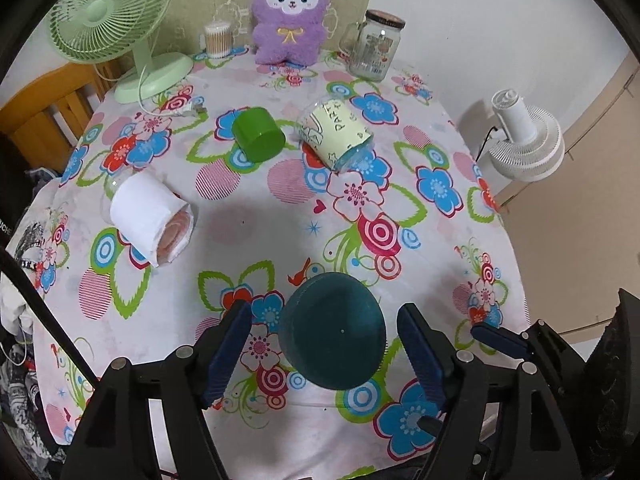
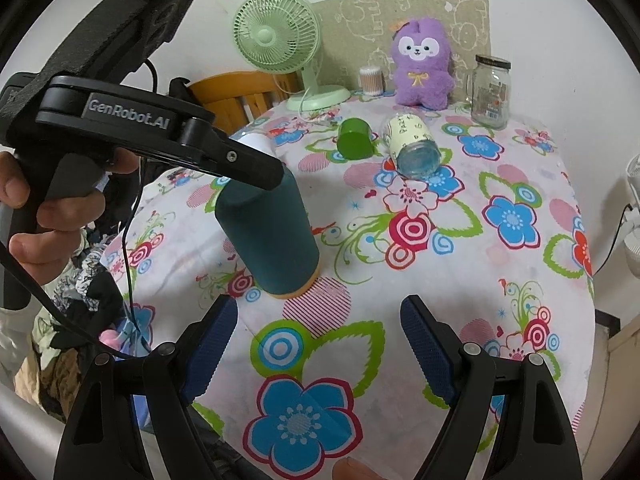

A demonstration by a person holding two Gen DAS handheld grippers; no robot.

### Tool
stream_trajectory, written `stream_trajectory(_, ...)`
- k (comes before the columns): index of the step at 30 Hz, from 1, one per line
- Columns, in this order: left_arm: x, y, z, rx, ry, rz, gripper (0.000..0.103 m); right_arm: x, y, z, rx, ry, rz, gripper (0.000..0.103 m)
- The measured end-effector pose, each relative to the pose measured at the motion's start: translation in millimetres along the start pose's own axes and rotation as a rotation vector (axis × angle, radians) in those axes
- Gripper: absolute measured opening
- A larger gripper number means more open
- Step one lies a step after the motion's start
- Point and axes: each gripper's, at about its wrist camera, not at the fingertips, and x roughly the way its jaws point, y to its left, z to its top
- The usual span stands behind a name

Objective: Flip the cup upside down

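A dark teal cup stands upside down on the flowered tablecloth, its flat base up; it also shows in the right wrist view, with an orange rim at the bottom. My left gripper is open, its blue pads on either side of the cup and apart from it. In the right wrist view the left gripper's body hangs over the cup's top. My right gripper is open and empty, low near the table's front edge, to the right of the cup.
A green cup, a clear cup with a yellow label and a white-wrapped cup lie on their sides. A green fan, a purple plush, a cotton-swab tub and a glass jar stand at the back.
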Motion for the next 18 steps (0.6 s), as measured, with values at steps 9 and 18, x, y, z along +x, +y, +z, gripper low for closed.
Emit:
stream_trajectory(9, -25.7, 6.2, -6.6, 0.007, -0.093, 0.0, 0.083, -9.1, 12.6, 11.1, -0.031, -0.053, -0.069, 0.095)
stream_trajectory(18, -46.2, 10.5, -13.5, -0.004, -0.193, 0.007, 0.091, -20.6, 33.7, 32.0, -0.077, -0.14, -0.151, 0.096)
